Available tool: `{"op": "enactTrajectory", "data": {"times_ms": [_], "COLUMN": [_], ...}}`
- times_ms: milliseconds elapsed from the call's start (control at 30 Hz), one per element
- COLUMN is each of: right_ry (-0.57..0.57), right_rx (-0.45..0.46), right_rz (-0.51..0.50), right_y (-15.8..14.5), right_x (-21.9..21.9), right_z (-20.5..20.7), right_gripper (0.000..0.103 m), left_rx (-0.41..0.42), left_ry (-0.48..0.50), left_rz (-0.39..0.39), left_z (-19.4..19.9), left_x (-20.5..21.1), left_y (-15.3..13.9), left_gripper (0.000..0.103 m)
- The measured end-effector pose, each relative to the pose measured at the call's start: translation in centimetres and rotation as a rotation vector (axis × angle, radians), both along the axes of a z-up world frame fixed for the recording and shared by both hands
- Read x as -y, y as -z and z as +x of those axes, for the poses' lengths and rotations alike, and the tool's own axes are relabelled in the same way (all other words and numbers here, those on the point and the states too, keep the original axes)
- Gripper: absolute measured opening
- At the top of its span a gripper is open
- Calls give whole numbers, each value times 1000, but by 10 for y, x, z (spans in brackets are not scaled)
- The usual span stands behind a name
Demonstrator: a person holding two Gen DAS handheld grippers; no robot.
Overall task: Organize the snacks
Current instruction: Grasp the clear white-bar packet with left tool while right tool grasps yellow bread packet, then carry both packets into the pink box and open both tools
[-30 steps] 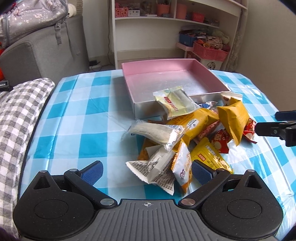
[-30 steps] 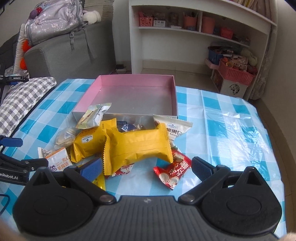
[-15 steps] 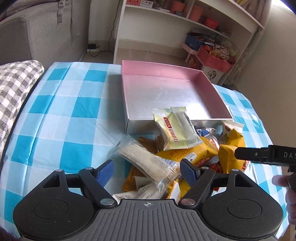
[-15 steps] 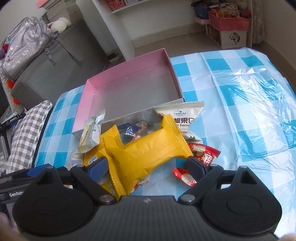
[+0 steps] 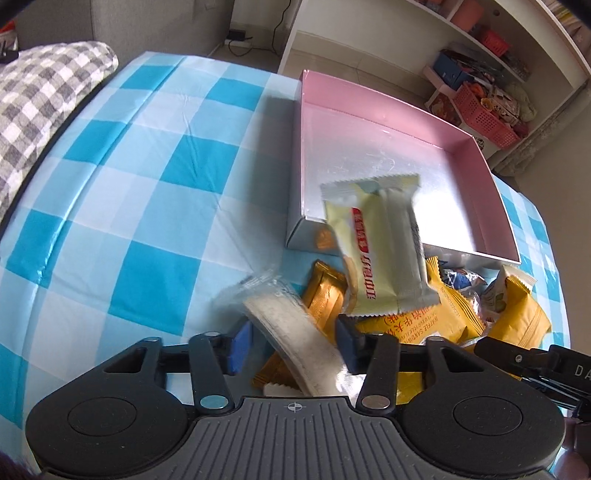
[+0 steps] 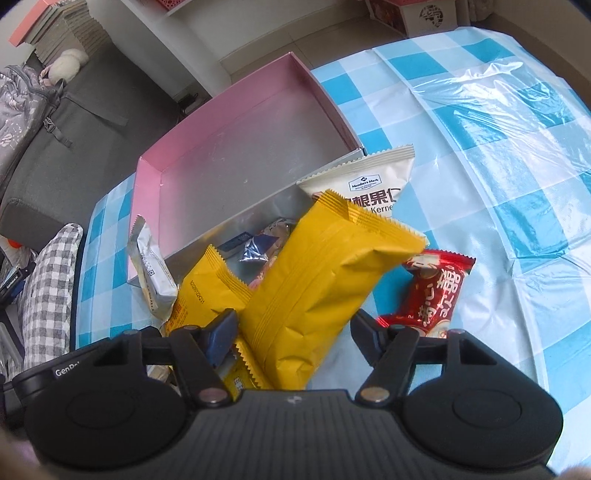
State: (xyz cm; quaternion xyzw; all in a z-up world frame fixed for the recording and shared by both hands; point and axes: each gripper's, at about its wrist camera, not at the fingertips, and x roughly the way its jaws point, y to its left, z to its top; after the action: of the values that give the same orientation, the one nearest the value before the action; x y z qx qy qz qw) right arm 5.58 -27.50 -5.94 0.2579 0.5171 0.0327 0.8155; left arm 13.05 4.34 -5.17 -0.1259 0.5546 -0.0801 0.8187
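Crinkly foil snack packets lie heaped on the blue-checked plastic-covered tabletop (image 5: 155, 177), against the shallow pink cardboard box with a silver floor (image 5: 373, 147). The left gripper (image 5: 291, 347) has its jaws closing around a clear-wrapped pale oblong cake (image 5: 295, 332). The right gripper (image 6: 291, 332) has its jaws closing around a puffy, glossy yellow packet with crimped ends (image 6: 325, 280).

We are in a home — a lived-in sitting room. We see a table under a blue-and-white checked plastic cloth (image 5: 155, 177), a grey sofa (image 6: 70, 122) with a backpack (image 6: 18, 107) and a soft toy (image 6: 68, 61) on it, and a checked cushion (image 5: 40, 92) beside the table. White shelves (image 5: 491, 40) along the wall hold pink baskets (image 5: 484, 114) and household odds and ends, and a power strip (image 5: 236, 35) lies on the floor — nothing here suggests a shop or lab.
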Motion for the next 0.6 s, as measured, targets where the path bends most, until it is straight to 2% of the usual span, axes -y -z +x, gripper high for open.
{"op": "enactTrajectory", "data": {"times_ms": [100, 200, 267, 600], "right_ry": [8, 5, -2, -35], "right_rx": [-9, 2, 22, 100], "right_rz": [14, 11, 0, -19], "right_y": [4, 3, 0, -16], "right_x": [2, 3, 3, 6], "right_z": [0, -2, -4, -15], "right_gripper": [44, 38, 31, 26], "left_rx": [-14, -6, 10, 59], "left_ry": [-9, -7, -5, -17], "left_rz": [-38, -26, -5, -11], "left_z": [-4, -8, -11, -28], "left_x": [-4, -6, -7, -25], "left_y": [5, 5, 3, -12], "left_gripper": [29, 19, 18, 17]}}
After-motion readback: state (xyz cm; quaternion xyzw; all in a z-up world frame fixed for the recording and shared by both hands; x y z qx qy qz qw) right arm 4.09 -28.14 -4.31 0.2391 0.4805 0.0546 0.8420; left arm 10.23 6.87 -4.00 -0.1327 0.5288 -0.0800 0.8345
